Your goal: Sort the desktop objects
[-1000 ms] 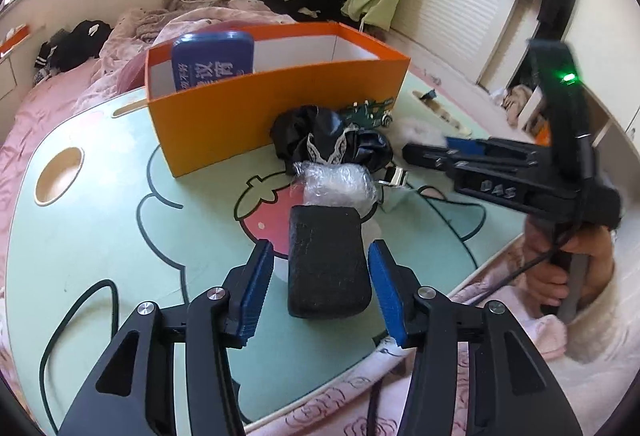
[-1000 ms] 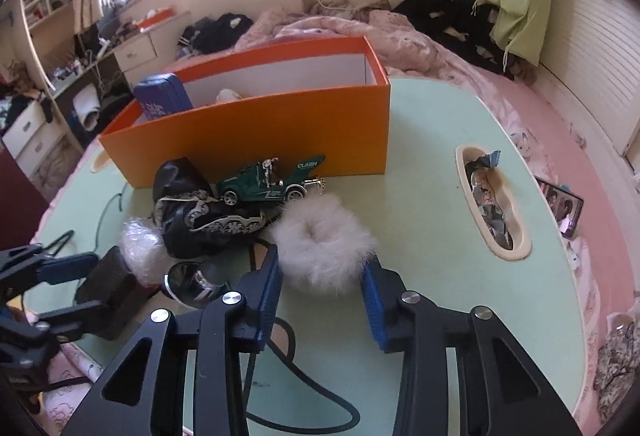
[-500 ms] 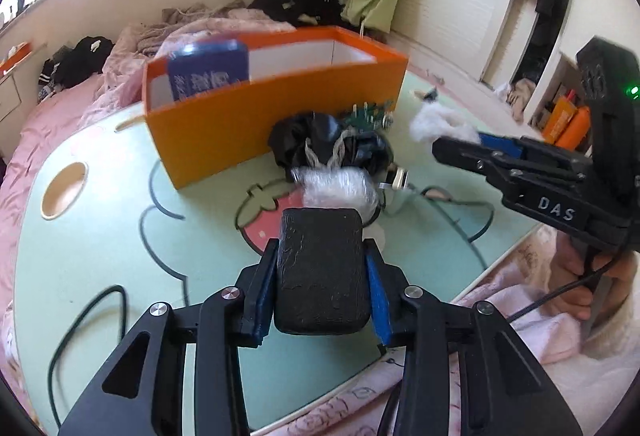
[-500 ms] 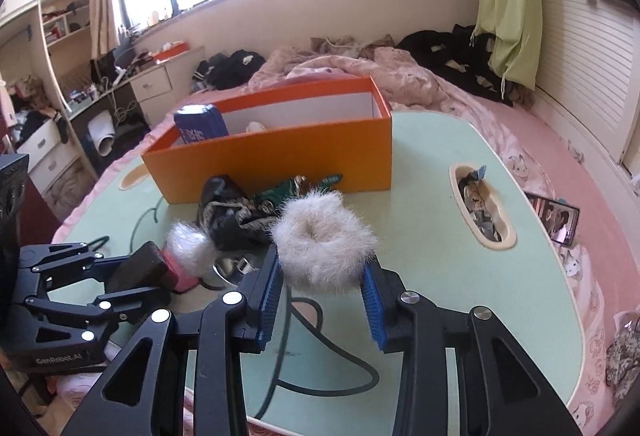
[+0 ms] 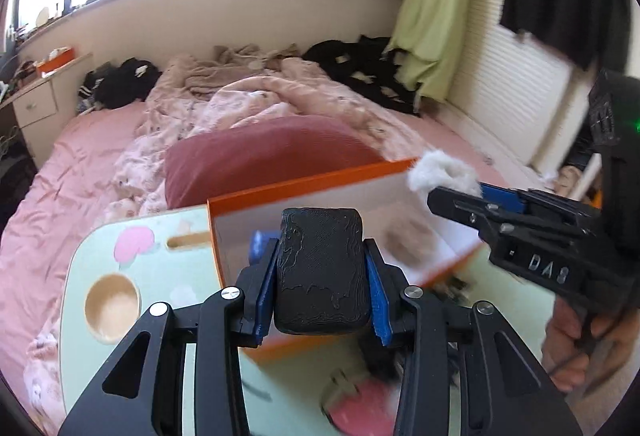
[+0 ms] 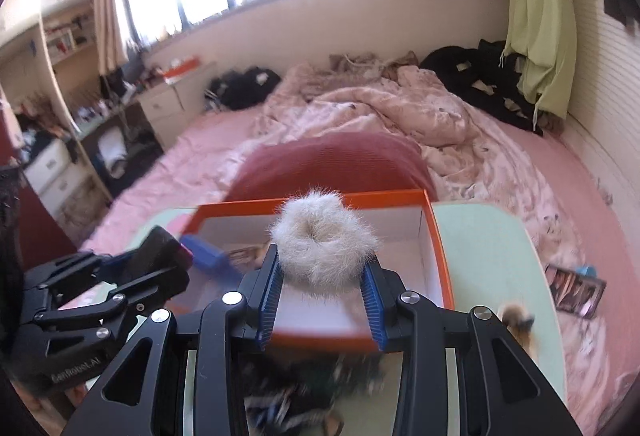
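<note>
since a second ago both tools have risen off the tabletop (image 5: pixel 80 264) and swung toward the orange box (image 6: pixel 436 232), which now fills the middle of each view. the left tool (image 5: pixel 322 284) was then standing open around the black pouch (image 5: pixel 322 268); now it is clamped on it, held over the box's near wall. the right tool (image 6: pixel 320 276) is squeezed on the white fur scrunchie (image 6: pixel 324 236), held above the open box.

the risk, as i judge it: the two tools are near each other over one box and could knock together, and the soft scrunchie could slip or cling to a pad on release and miss the box.
</note>
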`<state>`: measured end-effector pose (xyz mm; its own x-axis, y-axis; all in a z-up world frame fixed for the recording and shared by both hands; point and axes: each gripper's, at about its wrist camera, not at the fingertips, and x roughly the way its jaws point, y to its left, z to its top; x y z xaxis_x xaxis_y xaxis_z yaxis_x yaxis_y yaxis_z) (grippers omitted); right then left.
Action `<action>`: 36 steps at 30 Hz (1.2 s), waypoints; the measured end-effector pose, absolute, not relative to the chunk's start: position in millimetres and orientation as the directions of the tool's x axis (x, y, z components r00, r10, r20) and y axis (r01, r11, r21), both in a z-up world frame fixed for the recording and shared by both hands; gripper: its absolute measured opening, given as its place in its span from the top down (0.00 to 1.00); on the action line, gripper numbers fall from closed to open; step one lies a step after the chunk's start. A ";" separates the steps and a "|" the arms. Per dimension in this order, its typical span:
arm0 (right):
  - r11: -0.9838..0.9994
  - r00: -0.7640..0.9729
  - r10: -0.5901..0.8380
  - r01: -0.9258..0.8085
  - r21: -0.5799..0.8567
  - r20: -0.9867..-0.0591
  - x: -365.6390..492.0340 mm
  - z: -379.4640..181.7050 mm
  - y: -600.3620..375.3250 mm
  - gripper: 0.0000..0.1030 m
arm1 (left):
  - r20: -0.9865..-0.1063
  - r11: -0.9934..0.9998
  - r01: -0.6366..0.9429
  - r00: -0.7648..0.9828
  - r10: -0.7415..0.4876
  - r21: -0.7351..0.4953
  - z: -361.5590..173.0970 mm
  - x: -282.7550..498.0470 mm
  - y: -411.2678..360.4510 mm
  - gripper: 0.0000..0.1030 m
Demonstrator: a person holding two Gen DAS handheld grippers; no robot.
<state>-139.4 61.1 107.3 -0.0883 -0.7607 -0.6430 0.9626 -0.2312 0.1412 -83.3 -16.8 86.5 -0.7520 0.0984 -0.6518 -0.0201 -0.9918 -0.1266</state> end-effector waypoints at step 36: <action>-0.165 -0.106 -0.684 0.986 0.012 -0.722 -86.9 16.5 211.9 0.13 | -0.765 -0.998 -0.020 -0.641 0.058 -0.059 6.4 22.6 24.0 0.28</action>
<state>-86.9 211.9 16.5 -0.1056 -0.6842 -0.7216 0.9862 -0.1649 0.0120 22.6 24.0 6.4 -0.6410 0.0575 -0.7654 -0.0195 -0.9981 -0.0587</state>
